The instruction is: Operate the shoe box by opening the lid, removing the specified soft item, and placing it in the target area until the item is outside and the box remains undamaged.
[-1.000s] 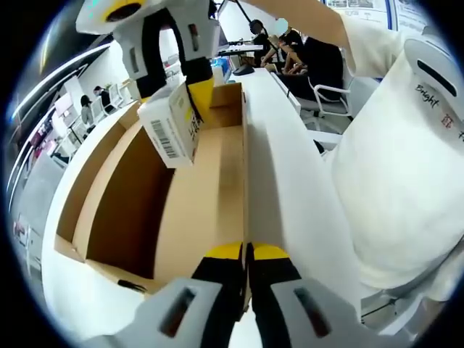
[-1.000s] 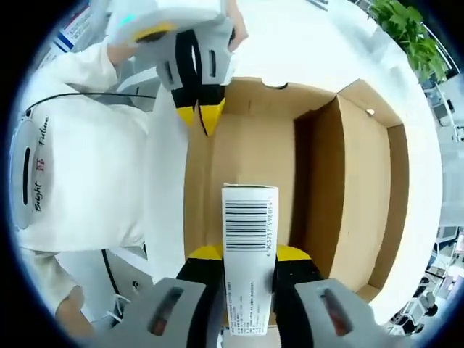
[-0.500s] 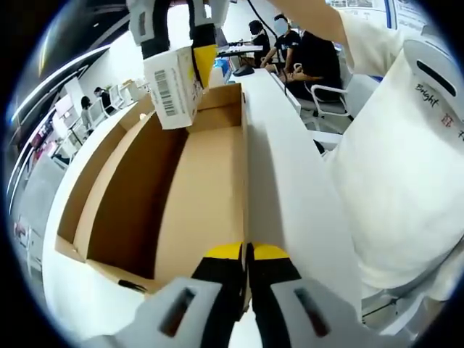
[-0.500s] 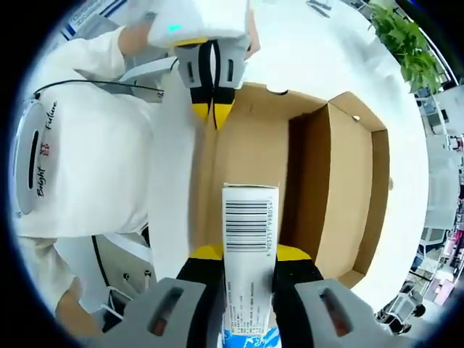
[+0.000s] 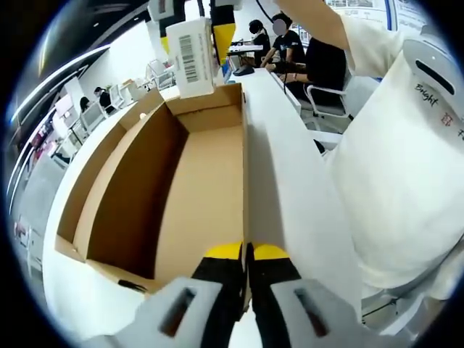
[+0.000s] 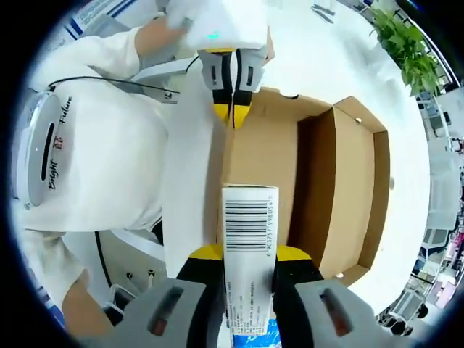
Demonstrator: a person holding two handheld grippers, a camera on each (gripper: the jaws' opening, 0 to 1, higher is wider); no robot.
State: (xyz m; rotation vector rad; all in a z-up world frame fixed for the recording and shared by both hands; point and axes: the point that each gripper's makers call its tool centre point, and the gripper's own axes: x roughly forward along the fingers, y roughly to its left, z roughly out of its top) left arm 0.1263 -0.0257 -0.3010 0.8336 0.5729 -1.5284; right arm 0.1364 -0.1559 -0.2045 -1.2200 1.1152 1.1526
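right tongs point(image 6: 248, 255) clamped on a small white barcoded carton point(image 6: 249, 239), held above the open box point(image 6: 348, 196). left tongs point(image 5: 246, 254) pinched shut on the box's white lid point(image 5: 279, 181) edge. carton also seen top of left gripper view point(image 5: 192, 56).

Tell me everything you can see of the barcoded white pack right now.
The white pack is a small, box-shaped carton with a black barcode and digits on its end, and blue print low down. It is clamped between the yellow-tipped jaws of the right hand-held gripper, held above the open cardboard shoe box and touching nothing else. In the left gripper view it hangs over the box's far end.
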